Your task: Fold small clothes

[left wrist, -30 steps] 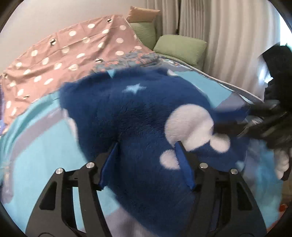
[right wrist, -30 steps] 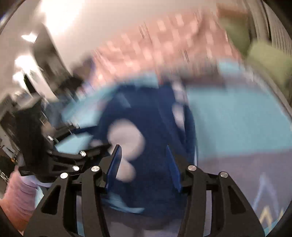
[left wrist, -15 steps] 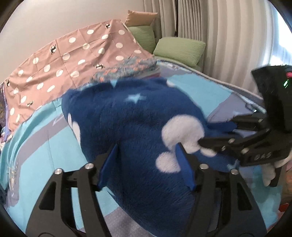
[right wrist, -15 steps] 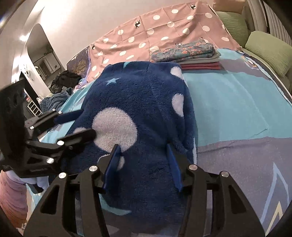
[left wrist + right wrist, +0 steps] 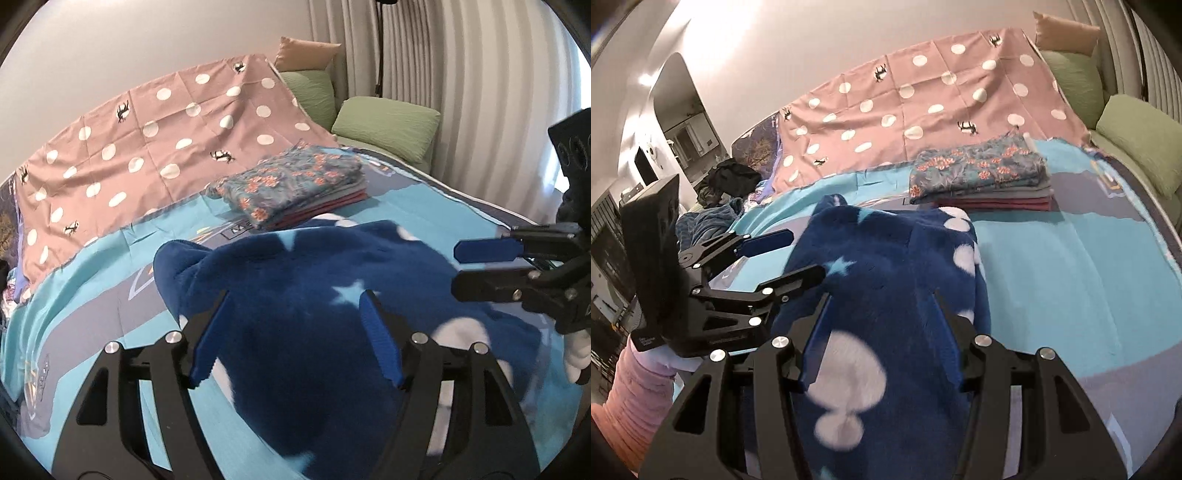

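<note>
A dark blue fleece garment (image 5: 314, 295) with white dots and pale stars lies folded on the light blue bed sheet (image 5: 110, 280); it also shows in the right wrist view (image 5: 886, 280). My left gripper (image 5: 295, 332) is open and hovers just above its left part, holding nothing. My right gripper (image 5: 882, 332) is open above the garment's near end, also empty. Each gripper shows in the other's view, the right (image 5: 458, 269) at the garment's right edge, the left (image 5: 805, 254) at its left edge.
A stack of folded clothes (image 5: 295, 184) with a floral piece on top lies behind the garment, also in the right wrist view (image 5: 982, 173). A pink dotted cloth (image 5: 147, 140) covers the back. Green pillows (image 5: 388, 125) and curtains stand at the right. Loose clothes (image 5: 716, 206) lie left.
Both grippers have lifted and pulled back off the blue garment. The folded stack behind it has come into full view. The garment lies where it was.
</note>
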The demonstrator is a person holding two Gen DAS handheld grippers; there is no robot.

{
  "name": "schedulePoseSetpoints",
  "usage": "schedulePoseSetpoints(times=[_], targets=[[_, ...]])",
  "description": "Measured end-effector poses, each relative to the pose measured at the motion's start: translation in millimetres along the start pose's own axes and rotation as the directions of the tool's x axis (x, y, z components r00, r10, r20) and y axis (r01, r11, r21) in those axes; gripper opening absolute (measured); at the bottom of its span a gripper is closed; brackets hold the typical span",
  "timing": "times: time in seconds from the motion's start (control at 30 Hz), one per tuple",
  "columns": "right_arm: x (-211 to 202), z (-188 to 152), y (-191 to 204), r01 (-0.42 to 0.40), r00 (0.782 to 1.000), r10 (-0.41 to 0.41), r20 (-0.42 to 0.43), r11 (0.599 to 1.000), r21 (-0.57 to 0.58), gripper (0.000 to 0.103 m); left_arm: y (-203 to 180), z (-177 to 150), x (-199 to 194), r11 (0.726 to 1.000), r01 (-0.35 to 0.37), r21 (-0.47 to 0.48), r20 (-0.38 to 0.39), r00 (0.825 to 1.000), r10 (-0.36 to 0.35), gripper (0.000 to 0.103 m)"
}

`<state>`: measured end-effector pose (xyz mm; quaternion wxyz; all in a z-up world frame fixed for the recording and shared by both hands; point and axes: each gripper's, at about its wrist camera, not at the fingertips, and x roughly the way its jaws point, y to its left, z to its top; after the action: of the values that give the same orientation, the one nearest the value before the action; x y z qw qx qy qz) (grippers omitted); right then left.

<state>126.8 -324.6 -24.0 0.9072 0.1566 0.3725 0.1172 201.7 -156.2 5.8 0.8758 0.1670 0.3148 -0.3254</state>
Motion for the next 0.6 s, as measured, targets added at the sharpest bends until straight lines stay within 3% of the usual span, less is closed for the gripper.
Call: schedulePoseSetpoints(times=[0.07, 0.2, 0.27, 0.4, 0.6], targets=[[25.6, -6.9, -7.1, 0.007, 0.999, -0.007, -0.046, 1.0, 0.006, 0.055, 11.4, -2.7, 18.3, 1.0, 0.016, -0.027, -0.021, 1.0, -0.017, 0.076], [48.3, -22.7, -9.2, 0.056, 0.998, -0.057, -0.024, 0.997, -0.06, 0.057, 16.9, -23.5, 61.0, 0.997, 0.067, -0.026, -0.036, 0.997, -0.068, 0.078], [47.6, -21.7, -6.1, 0.076, 0.997, -0.078, -0.029, 0.995, -0.067, 0.057, 20.1, -25.9, 64.7, 0.993, 0.087, -0.076, -0.032, 0.995, -0.089, 0.077], [46.5, -22.4, -7.3, 0.067, 0.997, -0.069, -0.033, 0.995, -0.068, 0.057, 18.5, -30.3, 63.2, 0.995, 0.076, -0.071, -0.019, 0.997, -0.077, 0.077], [43.8, -24.7, 2.3, 0.129, 0.991, -0.131, -0.021, 0.987, -0.099, 0.057, 17.5, -30.6, 62.3, 0.996, 0.068, -0.065, -0.024, 0.997, -0.069, 0.077]])
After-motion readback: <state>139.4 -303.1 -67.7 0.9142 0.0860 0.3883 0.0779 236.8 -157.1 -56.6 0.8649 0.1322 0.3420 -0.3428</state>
